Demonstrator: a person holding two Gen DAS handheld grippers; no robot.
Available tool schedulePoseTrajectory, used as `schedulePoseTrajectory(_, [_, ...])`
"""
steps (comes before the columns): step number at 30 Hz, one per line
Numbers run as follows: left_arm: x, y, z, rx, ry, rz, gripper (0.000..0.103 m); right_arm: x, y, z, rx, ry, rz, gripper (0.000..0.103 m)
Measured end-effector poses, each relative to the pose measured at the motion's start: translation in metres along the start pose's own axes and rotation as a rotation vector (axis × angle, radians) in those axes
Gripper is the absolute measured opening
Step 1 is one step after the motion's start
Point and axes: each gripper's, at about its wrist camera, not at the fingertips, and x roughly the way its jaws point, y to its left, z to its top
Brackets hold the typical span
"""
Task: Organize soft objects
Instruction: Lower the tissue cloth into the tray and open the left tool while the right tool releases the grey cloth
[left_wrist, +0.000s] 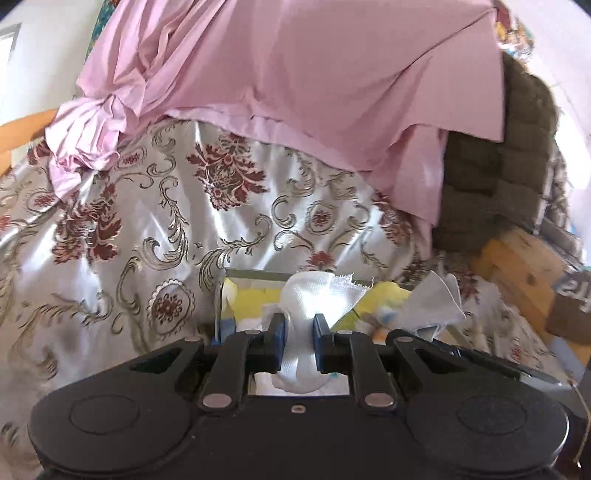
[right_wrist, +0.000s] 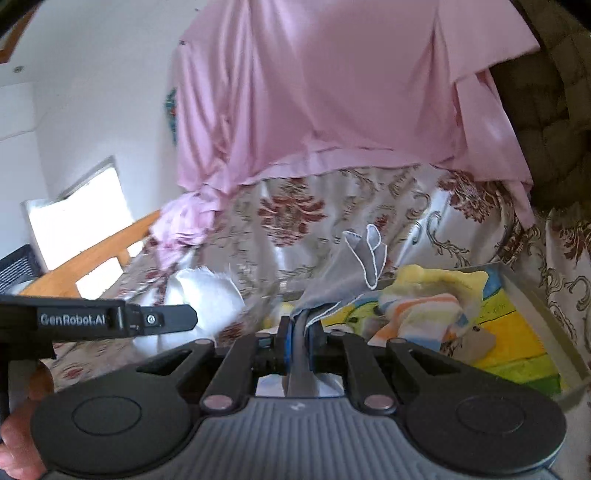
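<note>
Floral satin bedspread (left_wrist: 155, 236) across mid-frame, pink sheet (left_wrist: 314, 92) draped over its upper part, white wall and bright window at left of the right wrist view. Left gripper (left_wrist: 298, 328) low at center, clamped on a white cloth (left_wrist: 314, 295) above a colourful tray (right_wrist: 532, 291). Right gripper (right_wrist: 298, 334) low at center, pinching a grey cloth (right_wrist: 354, 269) with white edging; yellow striped cloth (right_wrist: 432, 299) lying in the tray at right.

Floral satin bedspread (left_wrist: 155, 236), pink sheet (left_wrist: 295, 85) draped over it, tray (right_wrist: 532, 291) resting on it
</note>
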Motion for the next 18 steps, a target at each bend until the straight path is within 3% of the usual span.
schedulePoseTrajectory(7, [0.055,0.012,-0.001,-0.05,0.087,0.0,0.017,0.04,-0.015,-0.012,0.057,0.017,-0.009,0.012])
schedulePoseTrajectory(11, [0.065,0.02,-0.014,-0.083,0.115,0.008,0.018,0.052,-0.017,-0.02,0.067,0.045,-0.077,0.014])
schedulePoseTrajectory(16, [0.067,0.024,-0.022,-0.105,0.139,0.025,0.021,0.05,-0.019,-0.022,0.07,0.066,-0.095,0.016])
schedulePoseTrajectory(18, [0.065,0.024,-0.022,-0.112,0.148,0.03,0.026,0.047,-0.018,-0.02,0.07,0.071,-0.097,0.025])
